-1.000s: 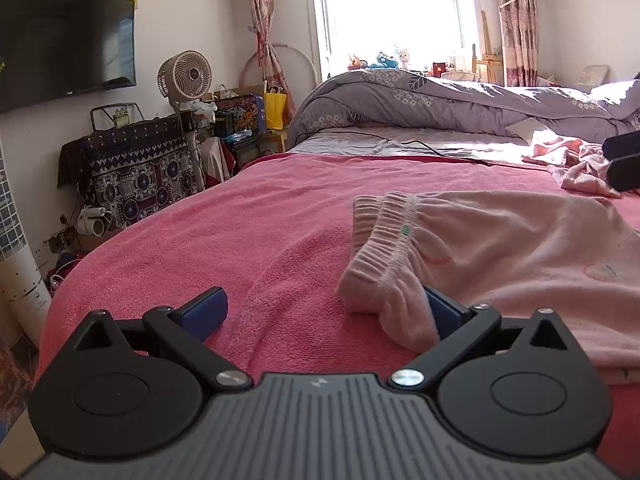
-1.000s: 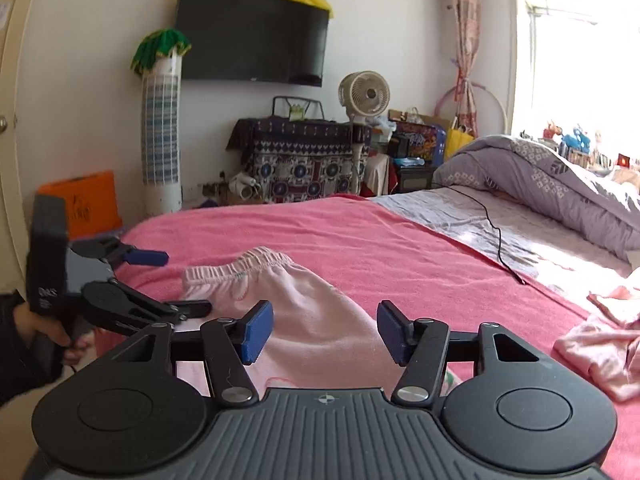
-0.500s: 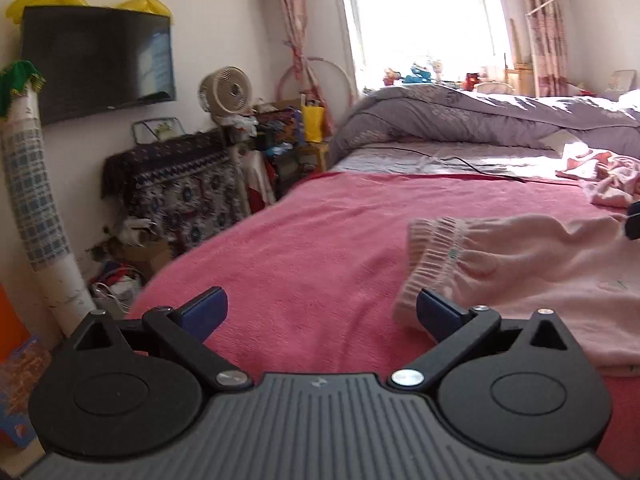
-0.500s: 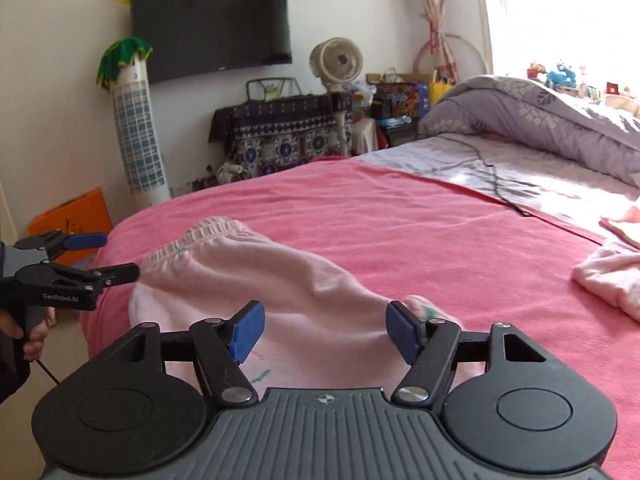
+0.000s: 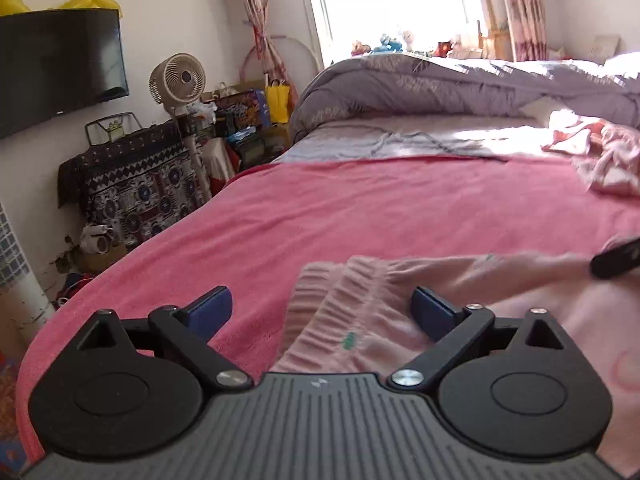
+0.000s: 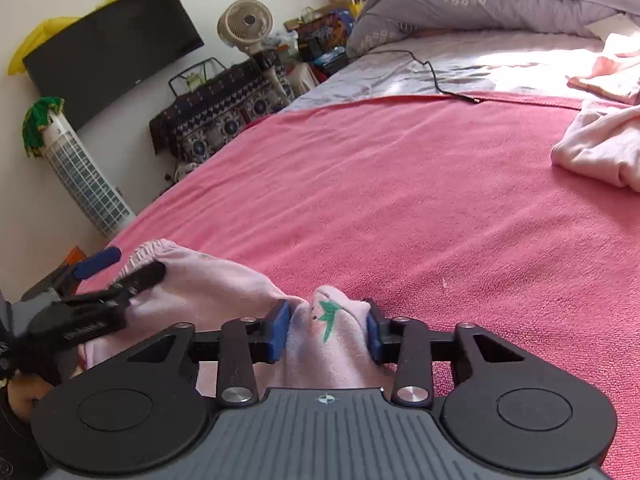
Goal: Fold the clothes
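Pale pink trousers (image 5: 360, 312) lie on the pink blanket (image 5: 400, 208) of a bed. Their ribbed waistband (image 5: 320, 300) sits between the wide-apart fingers of my left gripper (image 5: 324, 308), which is open and grips nothing. In the right wrist view my right gripper (image 6: 326, 334) is closing its jaws. Both blue pads press a bunched trouser end (image 6: 328, 328) with a green mark. The left gripper (image 6: 124, 268) shows there at the waistband (image 6: 152, 250), held by a hand. The right gripper (image 5: 616, 258) is a dark blur at the left view's right edge.
A heap of pink clothes (image 6: 600, 152) lies further up the bed on the right. A grey quilt (image 5: 440, 84) and a black cable (image 6: 432, 72) lie at the head end. A fan (image 5: 178, 78), a draped cabinet (image 5: 136, 184) and a television (image 5: 56, 68) stand along the left wall.
My left gripper swung away to the left, then came back over the waistband, still open. My right gripper rolled, dropped to the trouser end, and its jaws closed in on the fabric.
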{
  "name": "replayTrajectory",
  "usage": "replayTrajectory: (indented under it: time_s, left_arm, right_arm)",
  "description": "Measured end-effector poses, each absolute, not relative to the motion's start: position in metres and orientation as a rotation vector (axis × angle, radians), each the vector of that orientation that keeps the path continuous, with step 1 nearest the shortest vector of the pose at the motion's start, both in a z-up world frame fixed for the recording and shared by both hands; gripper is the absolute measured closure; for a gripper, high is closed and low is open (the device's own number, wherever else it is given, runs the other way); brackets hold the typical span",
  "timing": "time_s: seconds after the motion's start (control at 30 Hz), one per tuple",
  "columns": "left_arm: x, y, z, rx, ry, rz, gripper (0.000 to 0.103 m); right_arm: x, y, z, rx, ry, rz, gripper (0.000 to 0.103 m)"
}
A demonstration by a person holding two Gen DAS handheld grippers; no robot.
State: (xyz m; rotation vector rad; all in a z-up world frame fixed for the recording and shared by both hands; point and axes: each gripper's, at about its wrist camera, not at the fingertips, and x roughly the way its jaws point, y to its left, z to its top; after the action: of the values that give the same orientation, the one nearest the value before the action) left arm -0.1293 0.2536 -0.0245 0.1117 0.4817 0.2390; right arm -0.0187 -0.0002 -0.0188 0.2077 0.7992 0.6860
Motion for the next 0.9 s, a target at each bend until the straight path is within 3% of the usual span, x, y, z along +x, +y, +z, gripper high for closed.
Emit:
replayTrajectory:
  time_s: [0.07, 0.13, 0.27, 0.4, 0.47, 0.57, 0.67, 0.77, 0.9]
  left_arm:
    - [-0.133, 0.264, -0.032, 0.068, 0.486, 0.25, 0.004]
    - [-0.141, 0.274, -0.034, 0.034, 0.483, 0.258, 0.002]
    - [-0.15, 0.272, -0.039, 0.05, 0.45, 0.263, 0.002]
    - [-0.15, 0.27, -0.038, 0.064, 0.444, 0.269, 0.002]
    - [-0.15, 0.273, -0.038, 0.049, 0.449, 0.263, 0.002]
    - [-0.149, 0.276, -0.037, 0.029, 0.454, 0.252, 0.002]
    - [-0.15, 0.276, -0.037, 0.032, 0.457, 0.252, 0.002]
    - [-0.149, 0.279, -0.036, 0.023, 0.46, 0.249, 0.002]
    - [-0.148, 0.28, -0.036, 0.023, 0.463, 0.249, 0.002]
  right_arm:
    - [-0.022, -0.012, -0.015, 0.252, 0.758, 0.644, 0.09]
    - [-0.022, -0.023, -0.014, 0.219, 0.722, 0.525, 0.097]
    - [-0.011, -0.057, -0.024, 0.232, 0.74, 0.37, 0.098]
    - [-0.026, -0.054, -0.007, 0.271, 0.655, 0.587, 0.091]
    - [-0.034, -0.033, -0.001, 0.224, 0.647, 0.7, 0.067]
    - [-0.046, 0.006, -0.012, -0.025, 0.65, 0.675, 0.068]
    - [-0.045, 0.019, -0.017, -0.133, 0.616, 0.575, 0.062]
    - [-0.059, 0.023, -0.008, -0.304, 0.473, 0.298, 0.062]
    - [-0.102, -0.021, 0.001, -0.065, 0.445, 0.473, 0.053]
